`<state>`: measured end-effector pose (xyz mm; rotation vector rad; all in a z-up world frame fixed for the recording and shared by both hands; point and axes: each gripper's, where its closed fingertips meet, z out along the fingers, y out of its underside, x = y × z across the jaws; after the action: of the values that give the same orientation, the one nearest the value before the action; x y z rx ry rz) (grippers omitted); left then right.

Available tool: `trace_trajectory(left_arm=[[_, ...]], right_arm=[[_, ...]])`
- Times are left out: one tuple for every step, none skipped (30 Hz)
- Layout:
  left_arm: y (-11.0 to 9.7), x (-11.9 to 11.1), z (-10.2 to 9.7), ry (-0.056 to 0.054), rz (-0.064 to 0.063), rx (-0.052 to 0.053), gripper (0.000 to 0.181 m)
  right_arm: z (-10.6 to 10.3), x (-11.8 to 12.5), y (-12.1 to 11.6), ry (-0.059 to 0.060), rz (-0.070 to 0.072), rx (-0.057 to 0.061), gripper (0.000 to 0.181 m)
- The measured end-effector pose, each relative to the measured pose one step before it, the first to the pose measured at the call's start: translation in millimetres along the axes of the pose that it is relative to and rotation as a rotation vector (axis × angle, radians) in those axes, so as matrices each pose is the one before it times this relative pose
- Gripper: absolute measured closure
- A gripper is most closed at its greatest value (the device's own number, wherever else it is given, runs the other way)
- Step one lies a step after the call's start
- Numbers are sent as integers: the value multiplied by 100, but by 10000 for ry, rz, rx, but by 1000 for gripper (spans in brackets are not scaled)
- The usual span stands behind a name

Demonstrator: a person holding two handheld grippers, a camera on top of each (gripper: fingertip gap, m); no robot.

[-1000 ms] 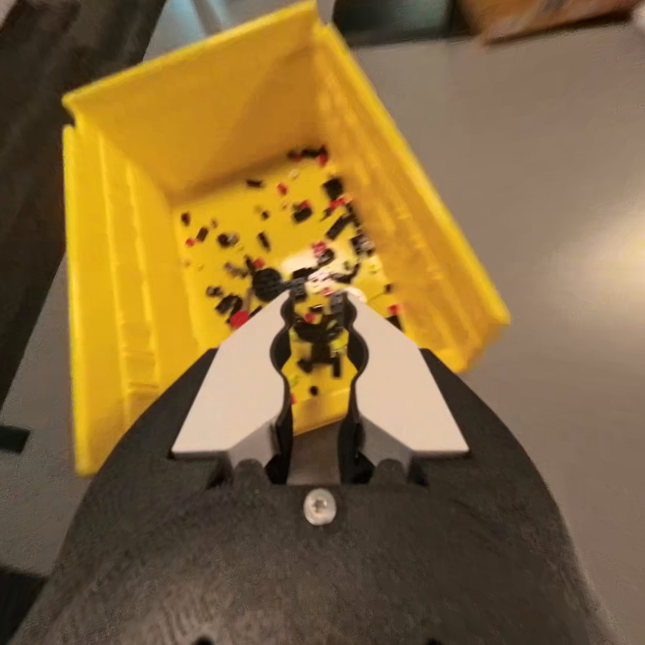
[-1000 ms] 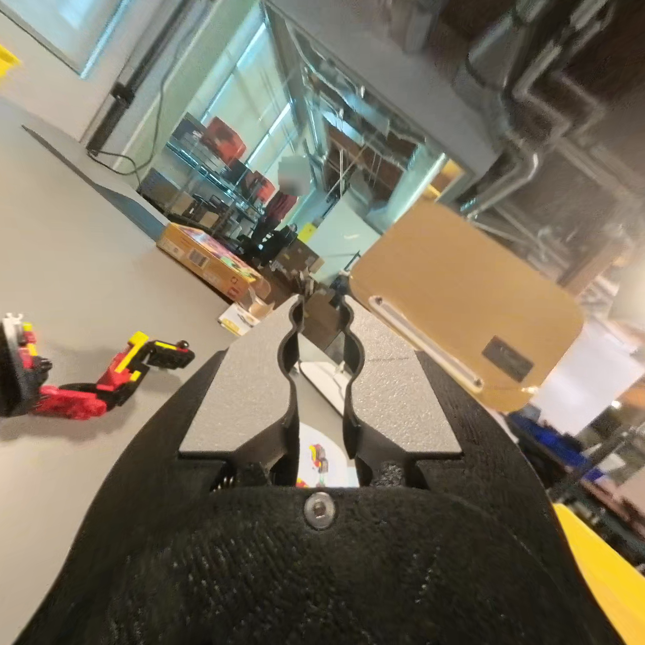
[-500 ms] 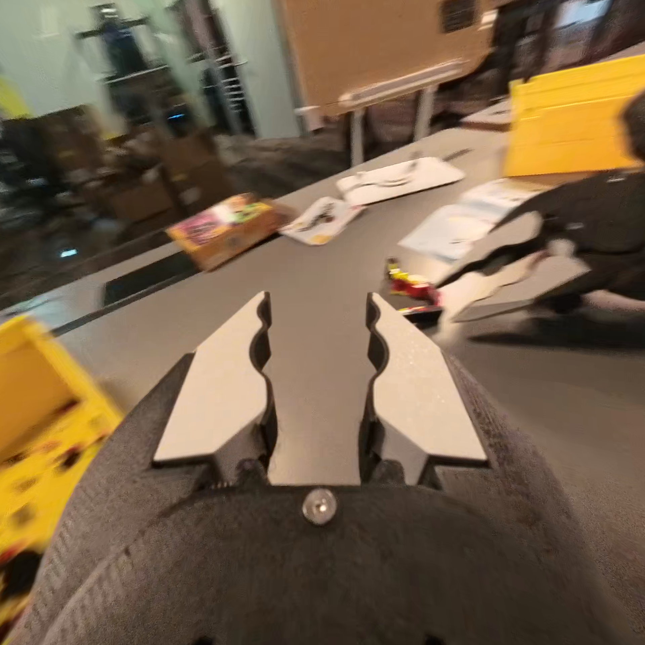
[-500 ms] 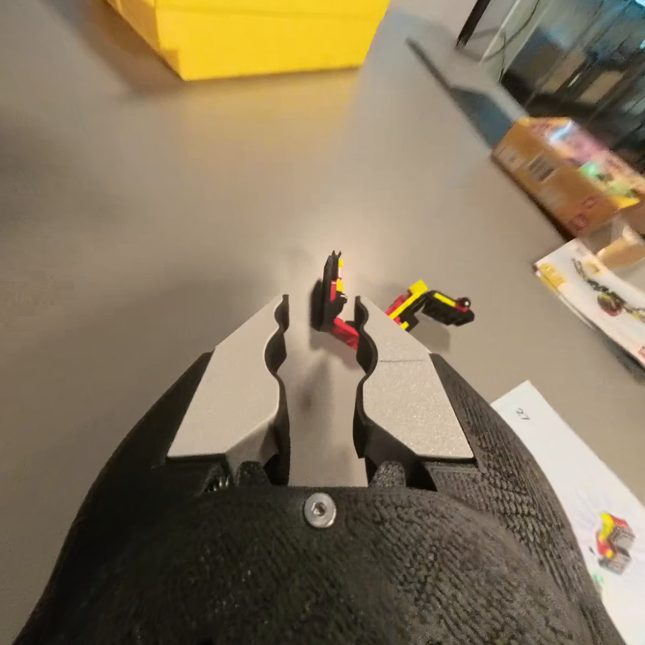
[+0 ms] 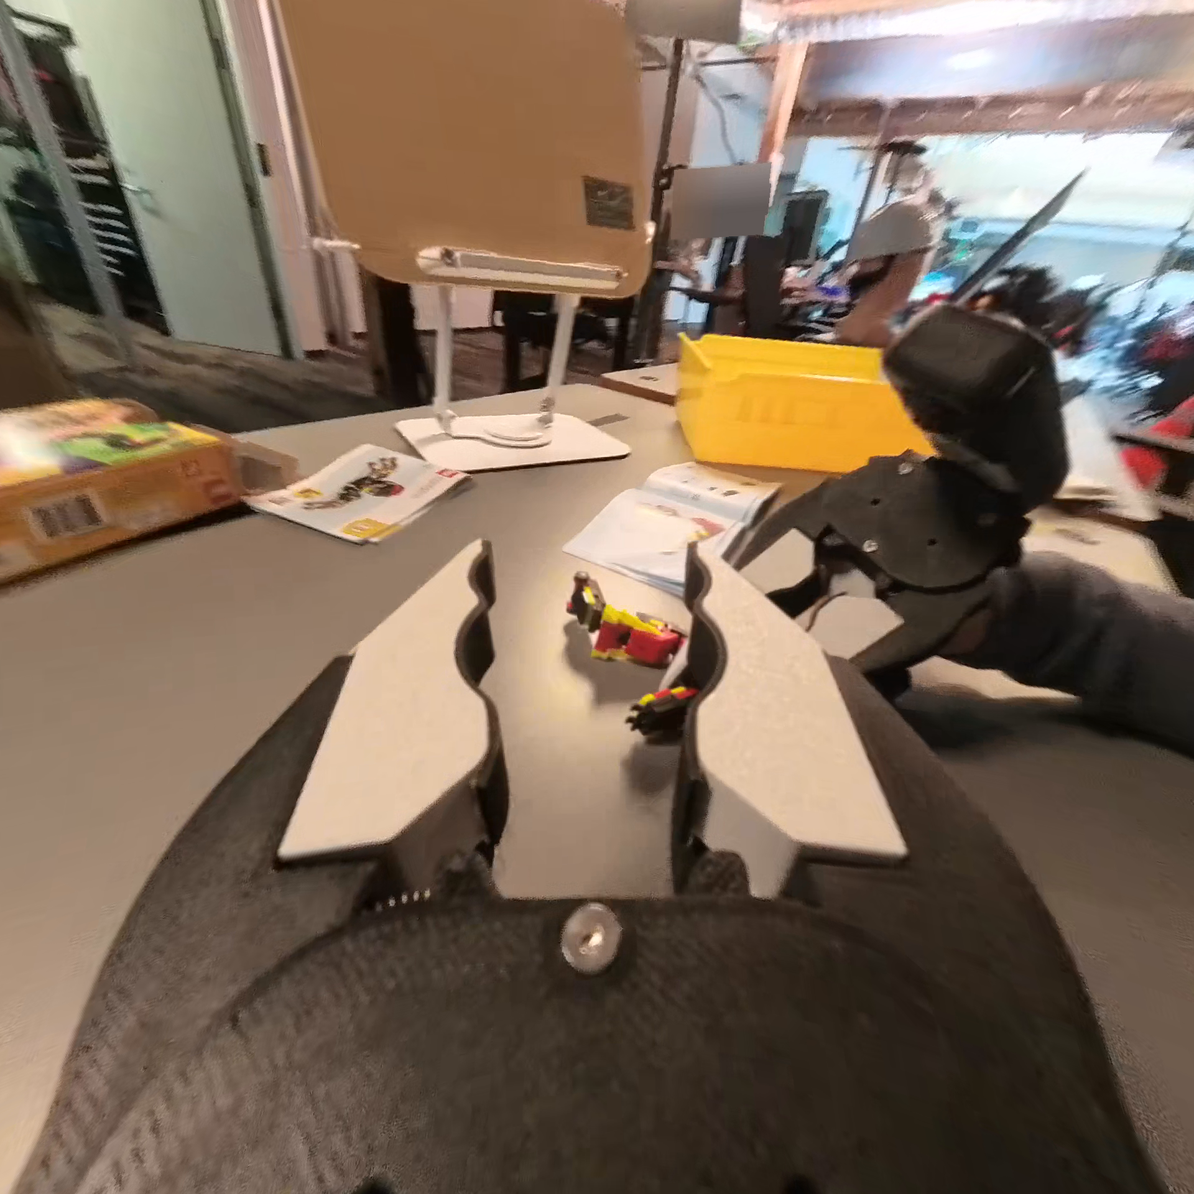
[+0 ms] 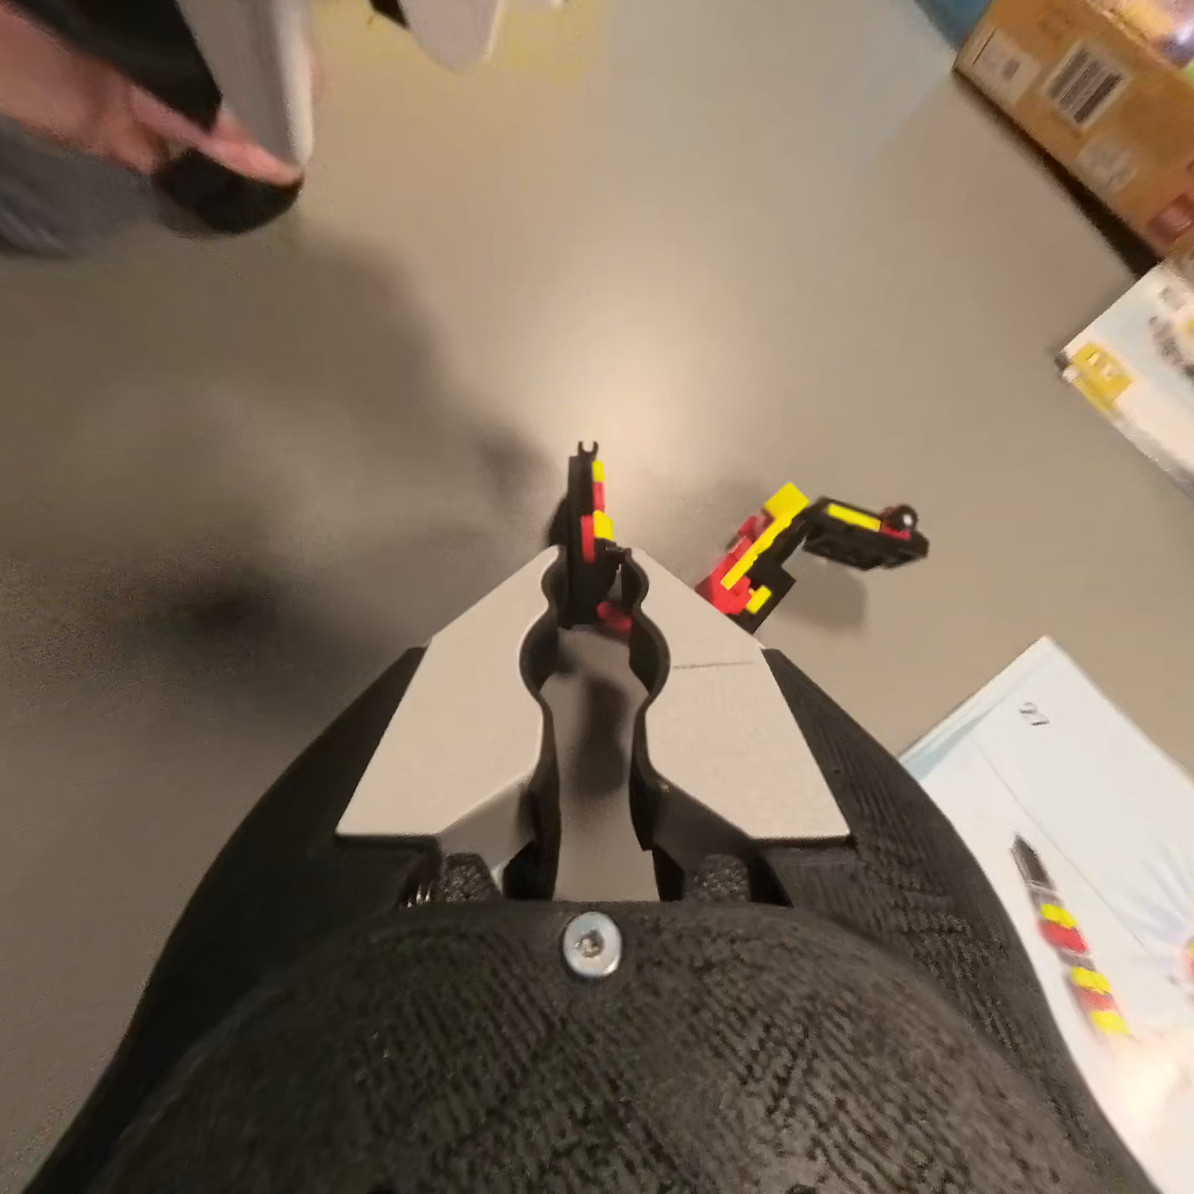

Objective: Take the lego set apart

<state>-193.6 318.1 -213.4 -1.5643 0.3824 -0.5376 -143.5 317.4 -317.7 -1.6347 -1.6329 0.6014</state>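
Two lego chunks on grey table (image 6: 711, 271). Right gripper (image 6: 593, 554) nearly closed, fingertips pinching the thin upright black-red-yellow lego piece (image 6: 586, 517), which stands on edge at 12 o'clock from the jaws. Second lego piece (image 6: 801, 549), red-yellow with black arm, lies near at 2 o'clock, apart from the fingers. Left gripper (image 5: 585, 568) wide open, holding nothing, above the table with both pieces ahead between its fingers; second one (image 5: 623, 623) clear, thin one (image 5: 662, 701) partly hidden by the right finger.

Writing: printed text on cardboard box (image 5: 97, 478), booklet (image 5: 362, 491) and open instruction sheet (image 6: 1066, 872) — not transcribed; box carries a barcode.

Only left wrist view shows yellow bin (image 5: 788, 420) at 1 o'clock, tan board on white stand (image 5: 478, 142), and the right gripper's black body. Only right wrist view shows the pinch itself and a hand (image 6: 161, 129) at 10 o'clock.
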Motion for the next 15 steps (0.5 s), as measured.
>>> trace_trajectory(left_arm=[[111, -1, -264, 367, -374, -46, 123], [177, 148, -234, 398, -332, -92, 124], [226, 346, -150, 434, -267, -155, 124], [375, 475, -34, 425, -114, -313, 124], [535, 446, 72, 288, 113, -445, 124], [766, 232, 155, 54, 317, -586, 124], [924, -11, 212, -165, 421, -662, 124], [904, 220, 299, -55, 437, -630, 124], [722, 411, 344, 39, 362, -526, 124], [557, 377, 386, 7, 296, -408, 126], [527, 485, 399, 93, 279, -395, 131], [478, 383, 382, 56, 224, -371, 134], [305, 330, 356, 53, 168, -255, 137], [151, 419, 301, 127, 125, -150, 140], [181, 367, 249, 132, 95, -169, 142]], right_arm=[[-95, 173, -88, 336, -643, 89, 168], [-156, 355, -187, 568, -983, 182, 168], [-214, 410, -275, 713, -1317, 228, 169], [-279, 458, -327, 817, -1491, 235, 169], [-296, 577, -379, 919, -1465, 231, 169], [-291, 389, -462, 773, -1423, 290, 168], [-251, 192, -499, 602, -1278, 330, 169], [-138, 184, -337, 526, -1010, 199, 168], [-39, 64, -208, 371, -804, 102, 169], [-8, -39, -296, 241, -639, 151, 169], [-34, 30, -328, 232, -494, 157, 169], [-42, 12, -279, 173, -392, 113, 168], [-70, -4, -308, 130, -322, 139, 168], [-97, 11, -370, 122, -300, 181, 168], [-96, -13, -345, 72, -255, 157, 169]])
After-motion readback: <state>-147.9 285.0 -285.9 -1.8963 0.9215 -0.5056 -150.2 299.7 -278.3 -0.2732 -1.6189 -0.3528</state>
